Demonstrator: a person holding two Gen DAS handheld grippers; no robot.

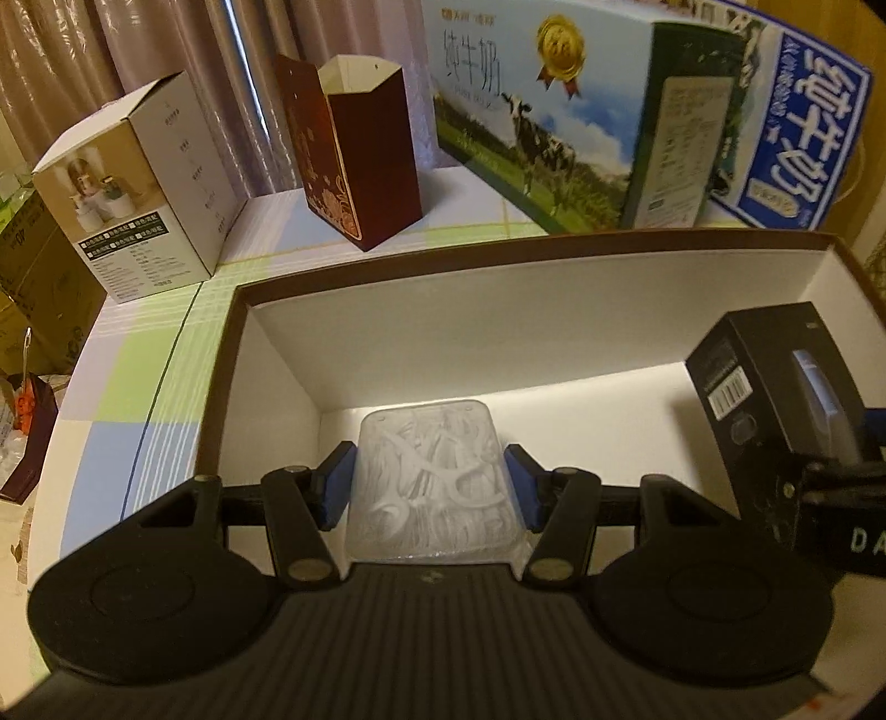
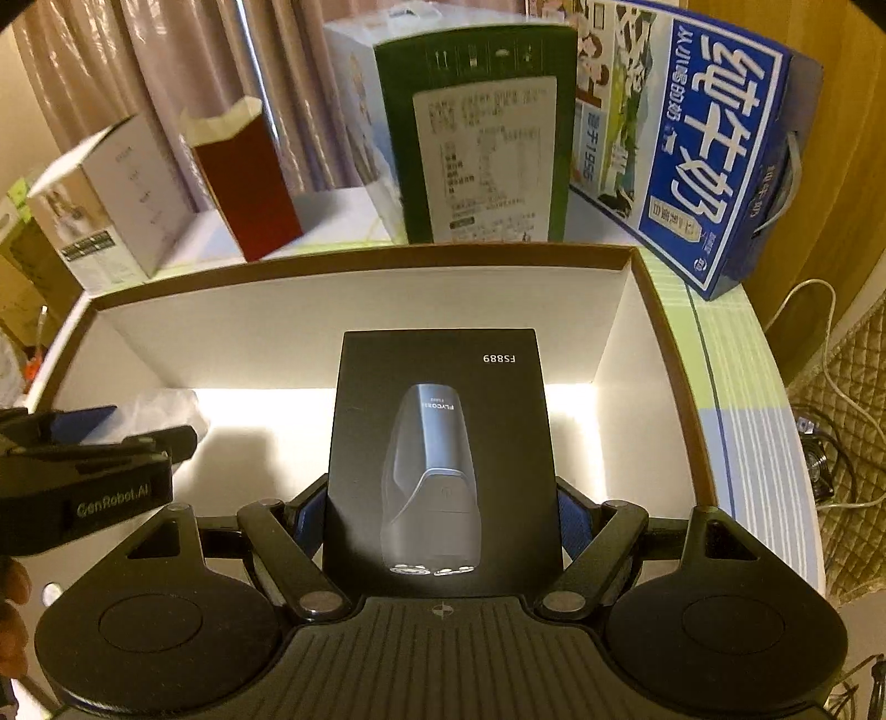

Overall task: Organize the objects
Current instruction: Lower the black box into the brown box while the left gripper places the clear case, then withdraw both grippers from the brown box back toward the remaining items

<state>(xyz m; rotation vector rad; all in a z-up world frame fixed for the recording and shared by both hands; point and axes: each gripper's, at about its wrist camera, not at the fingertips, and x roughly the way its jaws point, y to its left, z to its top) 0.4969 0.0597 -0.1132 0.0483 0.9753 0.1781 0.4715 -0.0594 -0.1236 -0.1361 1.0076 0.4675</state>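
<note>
Left gripper (image 1: 431, 487), blue pads pressed against both sides of a clear plastic packet (image 1: 434, 487) with pale contents that cannot be made out; the packet is held above the floor of the open tray box (image 1: 531, 310), near its left wall. Right gripper (image 2: 440, 526), jaws clamped on the long sides of a black shaver box (image 2: 443, 459), printed face up, with a shaver pictured and "FS889" legible; it hangs over the middle of the same tray box. In the left wrist view the shaver box appears at the tray's right side.

The tray box, brown outside and white inside, lies on a desk (image 1: 138, 399) covered in a pastel checked cloth. Beyond the tray's far wall, from the desk's far-left corner rightward: a white carton (image 1: 149, 188) with a product photo, an open-topped maroon carton (image 1: 360, 160) with gold ornament, a green milk case (image 1: 554, 127) showing a cow, and a blue milk case (image 2: 714, 149) at the far-right edge. Curtains (image 1: 111, 50) hang behind. Cables (image 2: 836, 443) lie off the desk's right edge.
</note>
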